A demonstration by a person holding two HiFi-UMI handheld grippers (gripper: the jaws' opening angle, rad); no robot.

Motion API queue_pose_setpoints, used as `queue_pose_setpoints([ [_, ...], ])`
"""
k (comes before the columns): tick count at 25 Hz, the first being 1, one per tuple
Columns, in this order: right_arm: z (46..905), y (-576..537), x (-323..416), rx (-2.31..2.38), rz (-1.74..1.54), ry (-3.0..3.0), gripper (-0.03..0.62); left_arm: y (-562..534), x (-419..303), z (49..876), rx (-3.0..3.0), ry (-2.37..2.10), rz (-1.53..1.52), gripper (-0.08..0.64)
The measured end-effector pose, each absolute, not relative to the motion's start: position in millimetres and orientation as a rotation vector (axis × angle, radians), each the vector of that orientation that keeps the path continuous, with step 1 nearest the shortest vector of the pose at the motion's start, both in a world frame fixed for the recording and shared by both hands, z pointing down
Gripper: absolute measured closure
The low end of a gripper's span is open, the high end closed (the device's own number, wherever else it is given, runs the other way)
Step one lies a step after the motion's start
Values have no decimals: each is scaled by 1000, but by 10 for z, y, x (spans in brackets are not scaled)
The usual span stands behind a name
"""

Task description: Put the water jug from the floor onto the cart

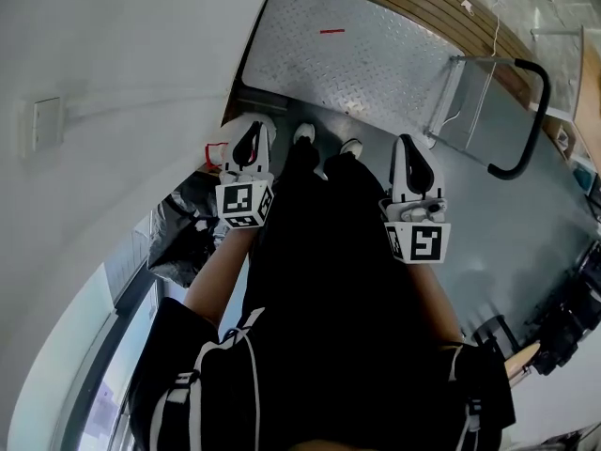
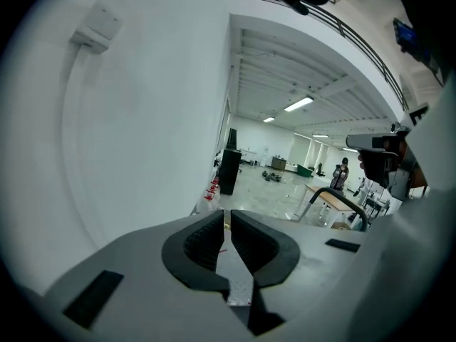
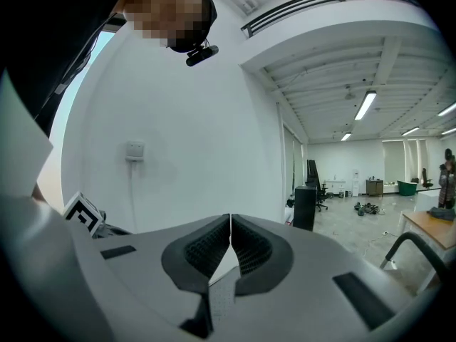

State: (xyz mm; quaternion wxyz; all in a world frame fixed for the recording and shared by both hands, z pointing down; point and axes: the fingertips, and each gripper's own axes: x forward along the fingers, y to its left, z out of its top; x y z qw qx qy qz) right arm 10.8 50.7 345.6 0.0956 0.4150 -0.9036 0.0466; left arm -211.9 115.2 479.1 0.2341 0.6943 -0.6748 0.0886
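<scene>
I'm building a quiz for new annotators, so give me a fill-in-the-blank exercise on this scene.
1. The left gripper and the right gripper both have their jaws ____.
2. The water jug beside the left gripper has a ____ handle.
3. The cart has a ____ push handle.
Missing words: shut; red; black.

The person wears a black top (image 1: 319, 383) with short sleeves (image 1: 178, 365). White stripes (image 1: 192, 407) run over the shoulders. The trousers (image 1: 324, 242) are black and the shoes (image 1: 303, 134) are white. The left gripper (image 1: 251, 132) and the right gripper (image 1: 405, 145) are white, with a black part on top and dark ribbed pads (image 3: 210, 246). Each has a cube (image 1: 245, 205) with black and white squares on it.
</scene>
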Motion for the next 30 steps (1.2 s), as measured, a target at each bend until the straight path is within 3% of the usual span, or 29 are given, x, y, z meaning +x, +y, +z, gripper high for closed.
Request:
queue_pose_setpoints([
  [6, 3426, 518, -58, 1165, 129, -2704, 574, 1372, -2253, 5375, 1824, -1795, 330, 536],
  [11, 3523, 565, -228, 1140, 128, -2672, 572, 1704, -2245, 6218, 1714, -1540, 439, 448],
  [23, 3665, 653, -492, 1101, 99, -2606, 574, 2532, -2600, 7710, 1430, -1366, 692, 445],
  [30, 3589, 679, -546, 1104, 80, -2596, 572, 2770, -2657, 7996, 1383, -1296, 744, 443],
])
